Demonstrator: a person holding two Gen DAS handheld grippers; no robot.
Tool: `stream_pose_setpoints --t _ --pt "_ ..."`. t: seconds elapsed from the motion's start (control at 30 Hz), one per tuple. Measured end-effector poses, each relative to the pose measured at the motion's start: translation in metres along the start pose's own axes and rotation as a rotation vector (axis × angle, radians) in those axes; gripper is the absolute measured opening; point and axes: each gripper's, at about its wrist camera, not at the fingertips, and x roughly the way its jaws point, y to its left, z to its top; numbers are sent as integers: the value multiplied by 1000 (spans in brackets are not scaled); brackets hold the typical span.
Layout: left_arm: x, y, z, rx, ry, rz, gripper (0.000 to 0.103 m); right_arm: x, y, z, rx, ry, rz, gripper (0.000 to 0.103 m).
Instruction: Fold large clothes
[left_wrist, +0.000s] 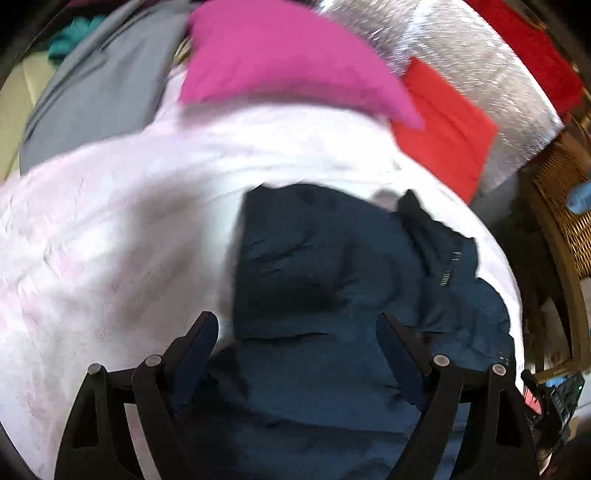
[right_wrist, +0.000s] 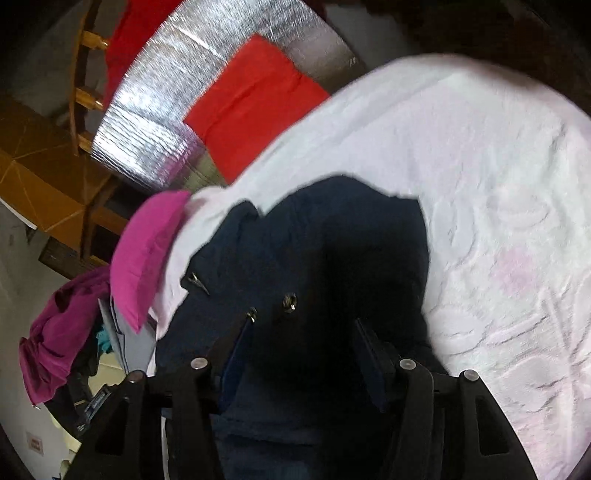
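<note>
One navy garment (left_wrist: 317, 266) lengthwise ahead, left gripper (left_wrist: 297, 332) wide, right gripper (right_wrist: 303, 332) grip unclear.

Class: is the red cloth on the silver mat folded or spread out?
Folded: the red cloth lies as a neat flat rectangle with straight edges on the silver mat.

Jacket (left_wrist: 325, 266) lies on bedspread (left_wrist: 110, 258). Folded cloth (left_wrist: 443, 129) on foil mat (left_wrist: 480, 74), beyond bedspread edge. Cushion (left_wrist: 280, 62) at bedspread's far edge, just beside folded cloth. Left gripper (left_wrist: 295, 332) above jacket; right gripper (right_wrist: 303, 332) over jacket too. Wicker basket (left_wrist: 561, 192) off to right in left wrist view.
</note>
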Motion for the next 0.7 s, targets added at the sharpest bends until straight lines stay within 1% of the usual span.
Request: stream_pose_setpoints --t 0.07,0.1,0.13,0.17,0.2,0.23,0.27,0.3,0.37,0.43,0.5,0.53,0.6,0.63,0.7 --pt "13 1 -2 -2 44 3 87 15 1 -2 2 36 -11 59" --pt "17 -2 -2 8 58 11 87 22 3 -4 -7 54 -22 57" --pt "25 -1 -4 25 86 31 87 29 7 -6 -27 69 -33 50" --pt "30 -3 -6 30 104 41 87 34 12 -9 -50 74 -43 38" --pt "34 -1 -8 31 118 39 87 37 18 -11 -86 75 -71 29" --pt "36 0 -10 29 126 29 87 37 25 -13 -123 64 -100 25" --pt "36 -1 -10 34 126 26 87 35 30 -14 -149 40 -118 17" --pt "34 -3 -10 45 121 25 87 30 34 -15 -162 7 -124 14" --pt "30 -5 -12 62 107 13 87 10 44 -12 -192 -90 -109 11" --pt "25 -11 -12 75 95 -9 87 -8 51 -11 -218 -165 -102 11" --pt "23 -19 -11 98 82 -19 87 -18 52 -12 -230 -204 -110 11" --pt "23 -23 -12 116 77 -11 87 -19 51 -13 -233 -216 -128 10" --pt "29 -25 -14 133 86 19 87 -10 42 -10 -212 -188 -166 10" --pt "35 -25 -16 138 99 38 87 -1 34 -10 -179 -150 -186 10" --pt "46 -23 -17 129 130 44 88 14 16 -9 -137 -75 -207 11"
